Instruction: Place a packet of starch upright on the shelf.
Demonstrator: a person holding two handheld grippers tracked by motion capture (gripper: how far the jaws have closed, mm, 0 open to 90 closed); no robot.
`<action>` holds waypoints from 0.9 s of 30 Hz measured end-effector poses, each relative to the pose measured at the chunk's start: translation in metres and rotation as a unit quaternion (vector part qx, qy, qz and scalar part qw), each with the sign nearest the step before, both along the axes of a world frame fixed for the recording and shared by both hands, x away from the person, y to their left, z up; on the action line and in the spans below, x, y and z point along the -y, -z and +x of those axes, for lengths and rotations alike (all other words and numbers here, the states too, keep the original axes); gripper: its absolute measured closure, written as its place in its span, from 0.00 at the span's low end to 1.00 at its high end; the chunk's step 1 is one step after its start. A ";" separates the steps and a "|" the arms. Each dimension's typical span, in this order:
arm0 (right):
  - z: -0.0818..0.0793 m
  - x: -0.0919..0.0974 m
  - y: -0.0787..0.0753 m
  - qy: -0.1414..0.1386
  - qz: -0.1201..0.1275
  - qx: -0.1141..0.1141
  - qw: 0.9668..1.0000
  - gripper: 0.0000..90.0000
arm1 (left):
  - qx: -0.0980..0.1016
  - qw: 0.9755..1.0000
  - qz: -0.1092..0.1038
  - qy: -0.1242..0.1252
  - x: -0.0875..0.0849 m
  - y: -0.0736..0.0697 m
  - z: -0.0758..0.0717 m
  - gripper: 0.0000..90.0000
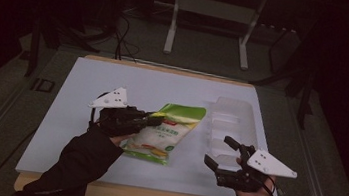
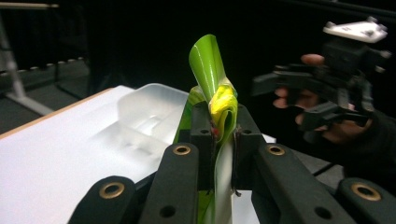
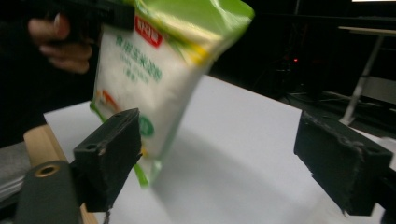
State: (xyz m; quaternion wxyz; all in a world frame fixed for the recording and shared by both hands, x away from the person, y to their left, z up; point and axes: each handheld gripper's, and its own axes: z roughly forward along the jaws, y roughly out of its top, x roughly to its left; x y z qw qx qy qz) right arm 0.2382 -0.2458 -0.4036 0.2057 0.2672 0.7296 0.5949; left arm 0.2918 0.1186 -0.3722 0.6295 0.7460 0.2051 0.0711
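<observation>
Clear plastic tray (image 1: 232, 123) just beside held bag (image 1: 165, 132)

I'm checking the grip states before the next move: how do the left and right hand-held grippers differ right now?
The left hand-held gripper is shut on the green snack bag, lifting it; the right hand-held gripper stands open, holding nothing. The left is at the bag's edge; the right is beside the clear plastic tray. Both are black with grey plates.

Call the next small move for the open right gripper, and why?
Probably bring the right gripper in toward the bag's lower edge. The left gripper is shut on the bag's green top, the bag hangs off the white table, and the right jaws stand wide open beside it, gripping nothing.
</observation>
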 end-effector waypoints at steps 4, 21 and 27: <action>0.006 -0.007 -0.005 0.001 -0.004 -0.006 1.000 0.14 | -0.003 1.000 -0.008 0.009 0.006 0.001 0.000 0.93; 0.034 -0.035 -0.010 -0.068 -0.008 -0.055 0.996 0.76 | -0.006 0.999 -0.021 0.048 0.049 0.002 0.001 0.93; 0.036 -0.030 -0.021 -0.057 -0.018 -0.069 0.996 0.84 | -0.004 0.999 -0.020 0.039 0.053 0.002 0.002 0.92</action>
